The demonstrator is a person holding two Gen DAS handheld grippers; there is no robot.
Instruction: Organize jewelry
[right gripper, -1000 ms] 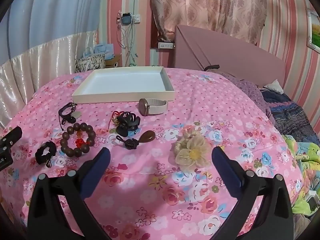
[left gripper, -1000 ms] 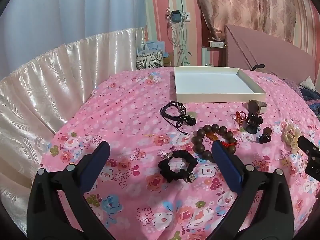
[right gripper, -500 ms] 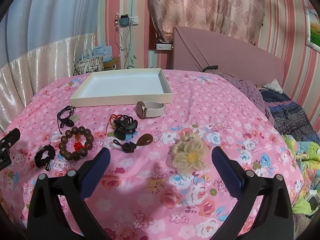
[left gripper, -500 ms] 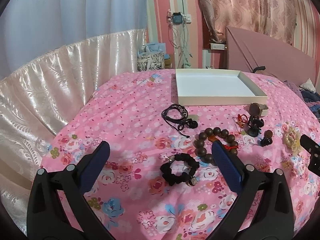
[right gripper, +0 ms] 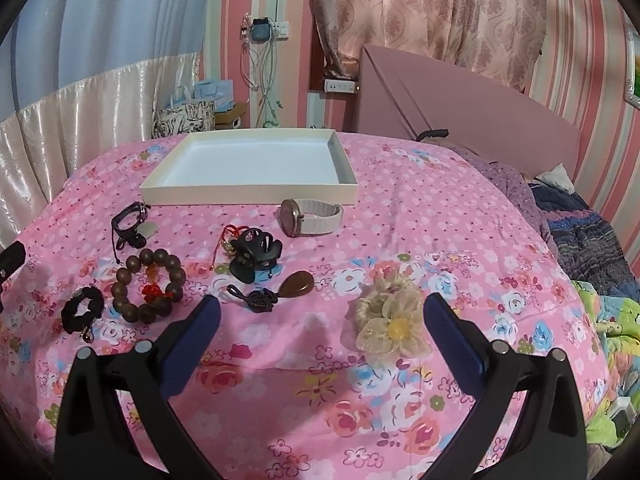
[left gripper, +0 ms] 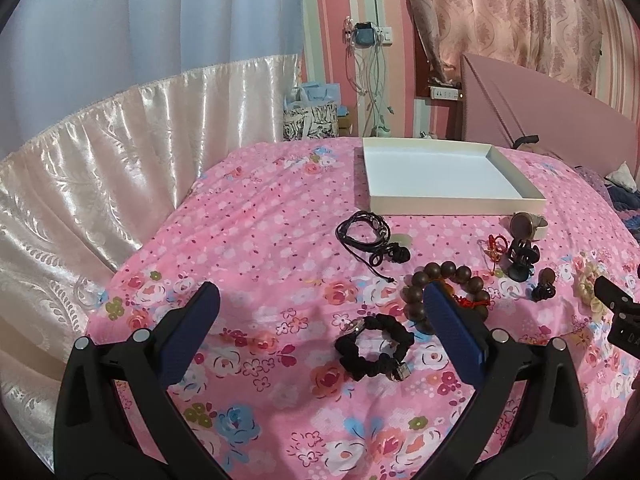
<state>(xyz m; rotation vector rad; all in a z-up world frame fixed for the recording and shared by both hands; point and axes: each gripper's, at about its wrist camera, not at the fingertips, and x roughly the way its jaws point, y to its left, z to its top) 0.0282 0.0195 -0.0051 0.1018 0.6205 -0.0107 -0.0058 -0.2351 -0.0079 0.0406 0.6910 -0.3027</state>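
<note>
Jewelry lies on a pink floral bedspread in front of an empty white tray (left gripper: 456, 204) (right gripper: 248, 194). A black scrunchie (left gripper: 374, 346) (right gripper: 82, 314) lies between the fingers of my open, empty left gripper (left gripper: 320, 320). A wooden bead bracelet (left gripper: 448, 284) (right gripper: 148, 284), black cord necklace (left gripper: 364, 232), black hair claw (right gripper: 256, 254), watch (right gripper: 310, 216), brown pendant (right gripper: 296, 286) and a cream flower scrunchie (right gripper: 390, 320) lie around. My right gripper (right gripper: 320, 320) is open and empty, with the flower scrunchie just inside its right finger.
Satin curtains (left gripper: 100, 160) hang past the bed's left edge. A pink headboard (right gripper: 460, 112) and rumpled bedding (right gripper: 580, 240) are at the right. Bags (right gripper: 188, 116) stand behind the bed.
Both grippers have pulled back and risen slightly; the jewelry looks smaller and farther. Nothing was picked up or moved.
</note>
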